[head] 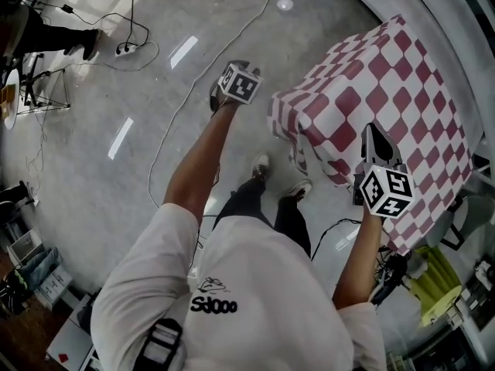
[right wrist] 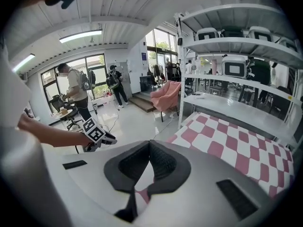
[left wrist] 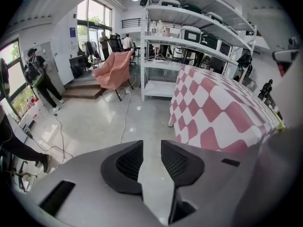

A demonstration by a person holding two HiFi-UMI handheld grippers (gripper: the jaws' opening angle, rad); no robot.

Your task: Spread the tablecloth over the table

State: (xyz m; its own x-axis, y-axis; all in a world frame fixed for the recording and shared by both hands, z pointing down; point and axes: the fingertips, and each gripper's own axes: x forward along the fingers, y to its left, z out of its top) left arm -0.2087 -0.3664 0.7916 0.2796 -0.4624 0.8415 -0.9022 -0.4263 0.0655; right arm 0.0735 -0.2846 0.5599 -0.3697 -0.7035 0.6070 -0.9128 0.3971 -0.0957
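Left gripper [left wrist: 152, 145] sat at 11 o'clock, jaws apart, empty. Right gripper [right wrist: 149, 144] at 4 o'clock was clamped, seemingly on the tablecloth [head: 402, 76], to tension it.

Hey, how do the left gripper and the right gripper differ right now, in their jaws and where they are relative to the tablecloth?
The left gripper has its jaws apart, with only floor showing between them; the right gripper has its jaw tips together. The left gripper hangs over the floor beside the checked tablecloth; the right gripper is above the tablecloth. Both carry a marker cube.
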